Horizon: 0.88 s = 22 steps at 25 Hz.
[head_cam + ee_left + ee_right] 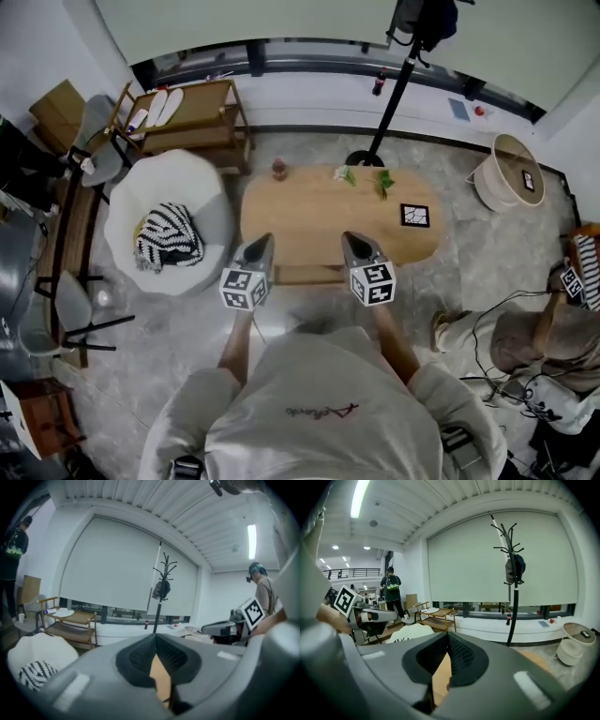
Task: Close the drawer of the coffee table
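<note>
The oval wooden coffee table point(323, 214) stands right in front of me. Its drawer front point(307, 274) shows as a light wood strip under the near edge, sticking out slightly. My left gripper point(264, 240) and right gripper point(350, 238) are side by side over the near edge of the tabletop, above the two ends of the drawer. Both are shut and empty. In the left gripper view the left gripper point(155, 637) has its jaws together, with only tabletop wood point(162, 682) below. The right gripper view shows the same: the right gripper point(447, 635) is shut over wood point(440, 677).
On the table are a small bottle point(278, 169), green sprigs point(366, 178) and a marker card point(414, 215). A white beanbag point(173, 202) with a striped cushion sits to the left. A coat stand point(380, 112) rises behind the table, and a round basket point(511, 173) and a seated person point(525, 337) are on the right.
</note>
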Motion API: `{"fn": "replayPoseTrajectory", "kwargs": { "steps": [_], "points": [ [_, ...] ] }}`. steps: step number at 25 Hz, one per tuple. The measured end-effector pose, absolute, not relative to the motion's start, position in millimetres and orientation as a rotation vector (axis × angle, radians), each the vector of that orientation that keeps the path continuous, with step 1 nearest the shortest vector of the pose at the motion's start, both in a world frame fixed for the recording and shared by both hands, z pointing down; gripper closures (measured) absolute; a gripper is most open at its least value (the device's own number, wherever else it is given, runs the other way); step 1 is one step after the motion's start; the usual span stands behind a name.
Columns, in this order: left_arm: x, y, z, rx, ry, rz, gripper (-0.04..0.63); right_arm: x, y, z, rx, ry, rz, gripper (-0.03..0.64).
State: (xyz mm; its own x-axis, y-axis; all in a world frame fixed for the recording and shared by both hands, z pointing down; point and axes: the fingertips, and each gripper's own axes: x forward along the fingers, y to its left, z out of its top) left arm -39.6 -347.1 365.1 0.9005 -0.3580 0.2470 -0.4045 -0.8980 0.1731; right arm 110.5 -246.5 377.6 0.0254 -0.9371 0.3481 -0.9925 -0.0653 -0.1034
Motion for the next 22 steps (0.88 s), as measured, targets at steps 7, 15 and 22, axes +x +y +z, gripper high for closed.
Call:
{"fn": "replayPoseTrajectory", "kwargs": {
  "steps": [7,15,22],
  "points": [
    [8.1,-283.1,357.0,2.871,-0.468,0.336,0.596,151.3,-177.2,373.5,2.210,-1.956,0.522,0.611],
    [19.3,-248.7,360.5,2.867,-0.523,0.344,0.595,171.0,-140.8,380.7,2.202,-1.990,0.525,0.611],
    [2.8,-237.0,383.8,2.820,-0.600,0.411,0.595,171.2,-125.0,406.5,2.141,-2.016,0.584,0.611]
  ]
}}
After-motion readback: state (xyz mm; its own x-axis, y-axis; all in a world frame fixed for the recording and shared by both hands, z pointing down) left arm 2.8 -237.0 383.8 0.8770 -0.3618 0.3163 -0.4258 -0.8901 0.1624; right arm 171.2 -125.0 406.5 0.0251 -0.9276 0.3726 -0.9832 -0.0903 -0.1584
